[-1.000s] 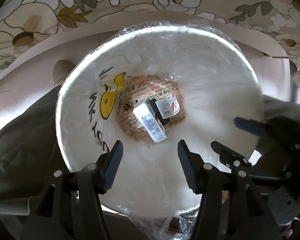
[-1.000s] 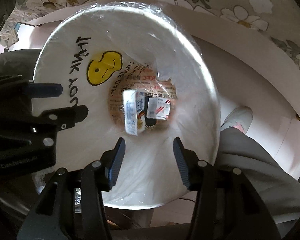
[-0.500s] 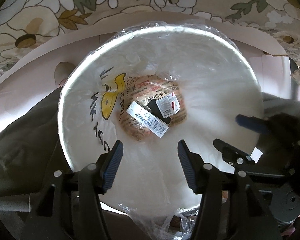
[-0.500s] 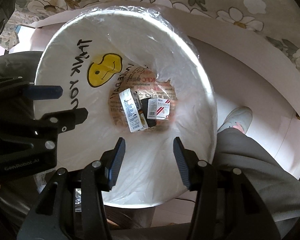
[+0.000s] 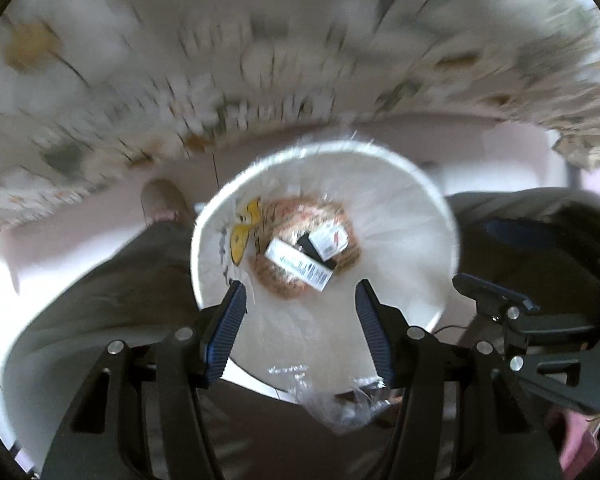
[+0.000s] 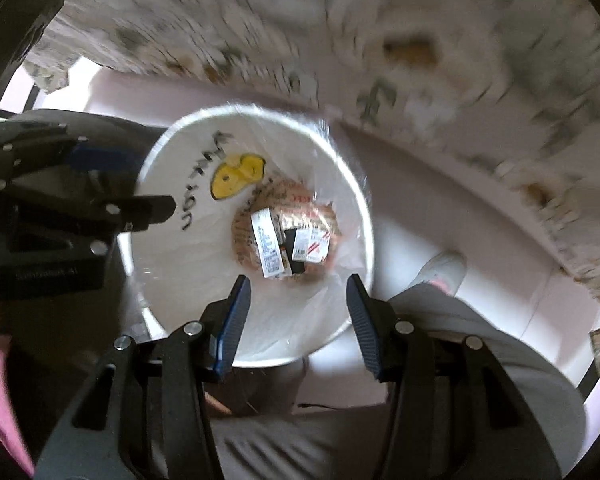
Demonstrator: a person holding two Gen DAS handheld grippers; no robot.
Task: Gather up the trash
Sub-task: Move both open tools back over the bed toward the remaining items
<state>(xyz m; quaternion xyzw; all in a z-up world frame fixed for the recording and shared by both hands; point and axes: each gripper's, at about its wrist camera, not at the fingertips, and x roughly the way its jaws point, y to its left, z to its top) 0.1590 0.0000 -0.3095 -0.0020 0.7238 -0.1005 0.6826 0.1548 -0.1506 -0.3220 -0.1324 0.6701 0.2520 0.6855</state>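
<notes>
A white trash bin (image 5: 404, 208) (image 6: 340, 184) lined with clear plastic stands on the floor below both grippers. At its bottom lie a white carton (image 5: 298, 265) (image 6: 266, 242), a small red-and-white pack (image 5: 331, 238) (image 6: 312, 242) and a brown printed wrapper (image 6: 296, 204). My left gripper (image 5: 300, 292) hangs high over the bin, pointing down, jaws open and empty. My right gripper (image 6: 296, 286) hangs beside it, also open with nothing between its fingers. Each gripper shows at the side of the other's view.
A table with a floral cloth (image 5: 180, 80) (image 6: 460, 60) runs along the far side of the bin, blurred. A person's grey trouser legs (image 5: 100, 300) (image 6: 480, 344) and shoes (image 5: 162, 196) (image 6: 444, 272) flank the bin. A crumpled clear bag edge (image 5: 340, 400) hangs at the bin's near rim.
Both grippers have risen straight up, so the bin looks much smaller and more tablecloth shows. The white carton fell and settled flat at the bin's bottom.
</notes>
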